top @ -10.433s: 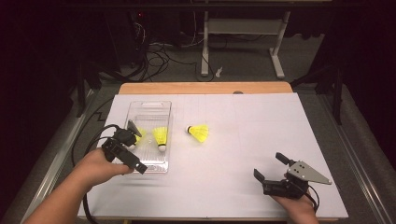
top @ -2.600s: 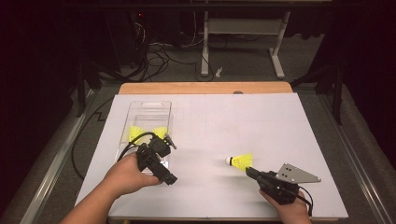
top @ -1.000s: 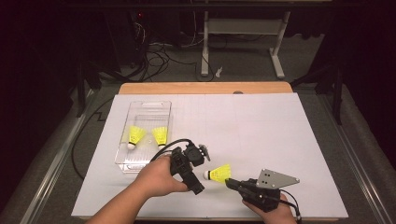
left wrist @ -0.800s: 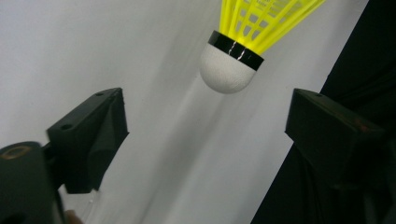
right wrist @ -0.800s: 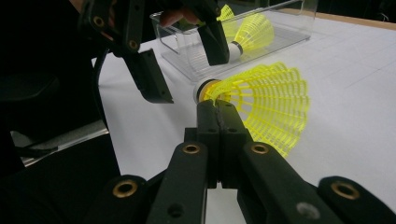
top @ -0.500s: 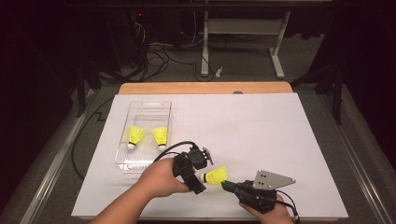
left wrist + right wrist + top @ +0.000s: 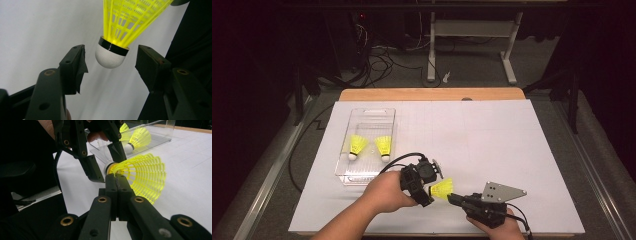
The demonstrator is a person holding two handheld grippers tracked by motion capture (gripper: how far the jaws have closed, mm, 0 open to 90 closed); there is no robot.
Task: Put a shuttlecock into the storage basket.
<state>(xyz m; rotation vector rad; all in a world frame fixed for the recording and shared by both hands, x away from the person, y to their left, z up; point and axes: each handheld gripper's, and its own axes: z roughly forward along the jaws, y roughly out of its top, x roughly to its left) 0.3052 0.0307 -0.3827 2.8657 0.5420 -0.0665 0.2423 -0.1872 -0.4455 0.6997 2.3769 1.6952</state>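
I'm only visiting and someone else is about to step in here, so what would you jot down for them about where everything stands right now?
Right gripper: shut on the skirt of a yellow shuttlecock, held above the white table.
Left gripper: open, jaws on either side of that shuttlecock's white cork tip, not touching it.
Clear plastic tray: two more yellow shuttlecocks, one at left and one at right.
Done: two apparently binned.
Left: probably close the left gripper on the cork, release the right, carry the shuttlecock to the tray.

Lab, paper-covered table, floor cables
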